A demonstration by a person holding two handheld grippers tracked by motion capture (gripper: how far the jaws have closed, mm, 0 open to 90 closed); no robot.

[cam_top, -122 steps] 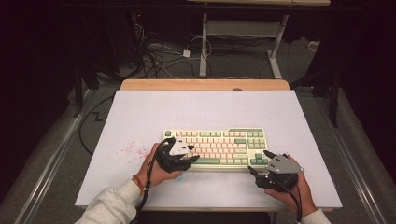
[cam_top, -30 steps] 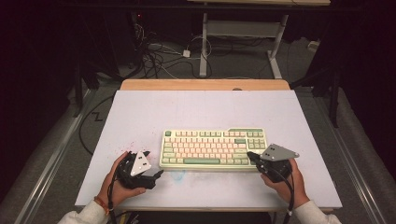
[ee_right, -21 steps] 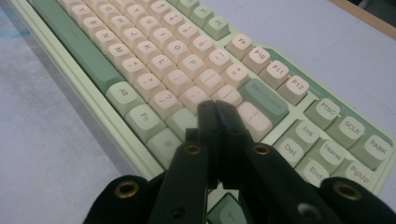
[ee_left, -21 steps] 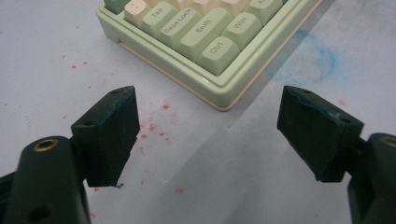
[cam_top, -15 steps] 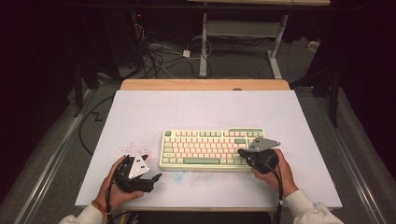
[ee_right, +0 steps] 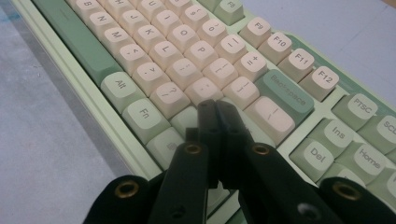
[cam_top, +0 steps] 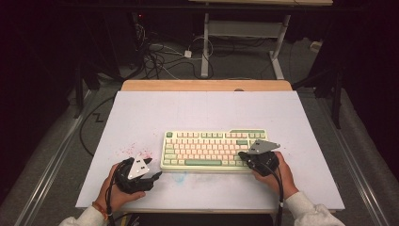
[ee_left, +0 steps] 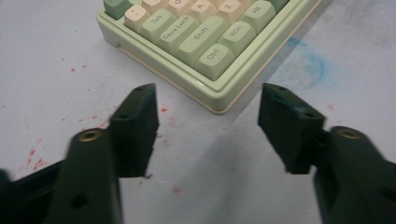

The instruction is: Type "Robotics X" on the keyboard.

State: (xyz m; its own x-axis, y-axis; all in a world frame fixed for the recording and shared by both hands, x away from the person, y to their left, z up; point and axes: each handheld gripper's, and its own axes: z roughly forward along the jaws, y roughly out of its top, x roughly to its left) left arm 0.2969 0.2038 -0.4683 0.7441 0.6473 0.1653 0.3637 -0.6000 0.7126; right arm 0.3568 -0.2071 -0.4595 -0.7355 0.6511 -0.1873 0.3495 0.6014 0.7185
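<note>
High view: one mechanical keyboard (cam_top: 214, 149), green case w/ cream and green keycaps, lies on the white table (cam_top: 207, 110); two grippers, one per hand, at its near corners.

Left gripper (cam_top: 155, 175) sits just off the keyboard's near-left corner, not touching it. Left gripper view: jaws part-open, having just been closing, w/ nothing between them but bare tabletop; the Ctrl-key corner of the keyboard (ee_left: 205, 42) lies just ahead of the tips, roughly centred on the gap. Red specks (ee_left: 32, 161) dot the table beside and under the left jaw; a faint blue smear (ee_left: 310, 63) lies ahead of the right jaw, next to the keyboard edge.

Right gripper (cam_top: 242, 155) is over the keyboard's right end. Right gripper view: jaws shut tight together, gripping nothing, tips (ee_right: 215, 109) down over the cream keys (ee_right: 205, 88) right ahead, approx. at the Enter/Shift rows; can't tell whether they actually press a key. Backspace (ee_right: 286, 91) sits just ahead-right of the tips, Fn and Alt to their left, Del/Ins/Home block off to the right.

Count: 1 keyboard, 2 grippers, 2 hands, 1 table. Grey three-cornered plate atop each gripper, so 2. Cables lie on the floor beyond the table's far edge.
</note>
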